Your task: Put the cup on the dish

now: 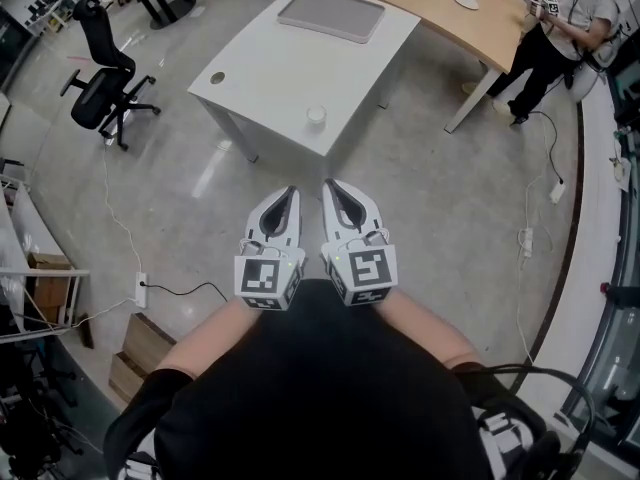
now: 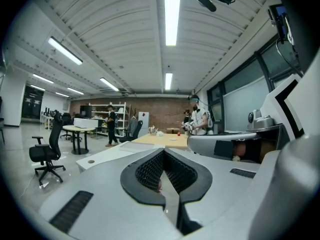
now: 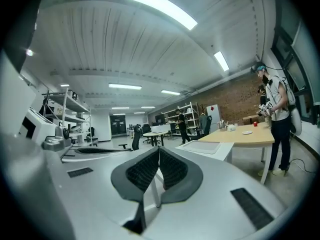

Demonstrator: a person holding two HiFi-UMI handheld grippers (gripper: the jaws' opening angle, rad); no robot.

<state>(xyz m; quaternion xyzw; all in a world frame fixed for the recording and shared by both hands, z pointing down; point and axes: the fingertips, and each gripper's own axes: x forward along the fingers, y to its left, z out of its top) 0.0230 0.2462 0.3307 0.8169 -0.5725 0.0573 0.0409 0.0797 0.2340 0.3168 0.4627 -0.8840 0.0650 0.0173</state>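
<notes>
The left gripper [image 1: 290, 192] and the right gripper [image 1: 330, 184] are held side by side close to the person's body, over the floor and short of the white rectangular desk [image 1: 270, 78]. Each has its jaws pressed together with nothing between them. The small white round cup [image 1: 316, 116] stands near the desk's near edge, well apart from the flat grey rectangular tray [image 1: 331, 14] at its far end.

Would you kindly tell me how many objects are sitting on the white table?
2: a grey tray at its far end, a white cup near its near edge. Nothing looks hidden.
</notes>
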